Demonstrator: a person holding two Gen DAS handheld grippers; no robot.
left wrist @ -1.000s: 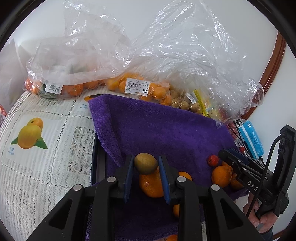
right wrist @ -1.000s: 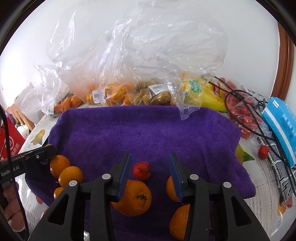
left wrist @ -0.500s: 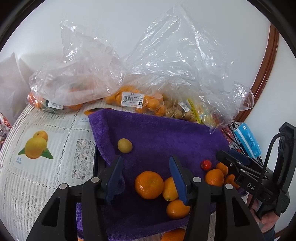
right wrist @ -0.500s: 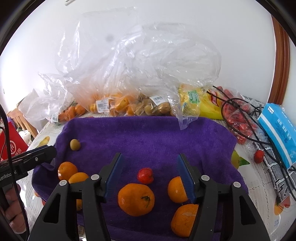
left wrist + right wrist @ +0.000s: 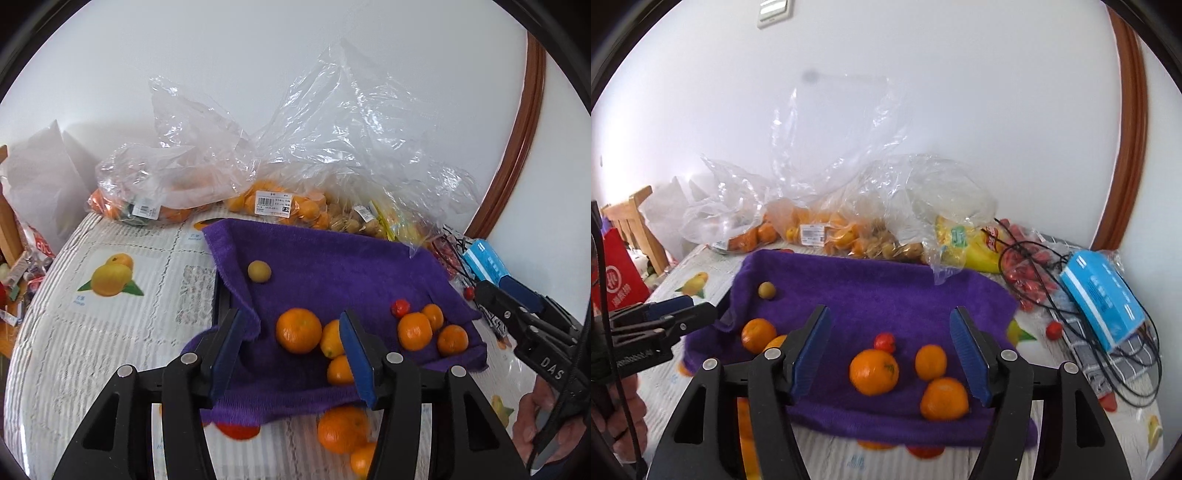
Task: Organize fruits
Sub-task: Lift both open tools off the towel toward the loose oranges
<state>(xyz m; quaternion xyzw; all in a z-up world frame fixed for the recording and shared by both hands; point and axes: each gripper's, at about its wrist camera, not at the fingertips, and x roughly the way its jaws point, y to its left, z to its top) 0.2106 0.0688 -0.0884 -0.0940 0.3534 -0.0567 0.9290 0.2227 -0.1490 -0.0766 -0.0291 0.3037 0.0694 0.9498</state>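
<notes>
right gripper [image 5: 890, 354]: jaws opening, nothing between the pads, above the near edge of the purple towel [image 5: 871, 291]. left gripper [image 5: 291, 354]: parted, empty. the red fruit [image 5: 885, 342] and oranges [image 5: 874, 372] lie just beyond the right gripper, which looks nearer; the small green fruit [image 5: 767, 290] sits far left, nearer the left gripper.

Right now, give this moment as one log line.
left gripper: empty | right gripper: opening, empty | kiwi, cherry tomato: on purple towel

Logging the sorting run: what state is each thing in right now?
Left gripper: open, empty.
Right gripper: jaws opening, empty.
Purple towel: spread out, rumpled at its left edge.
Small green fruit: loose on the towel.
Red fruit: loose on the towel.
Plastic bags: open, crumpled.
</notes>
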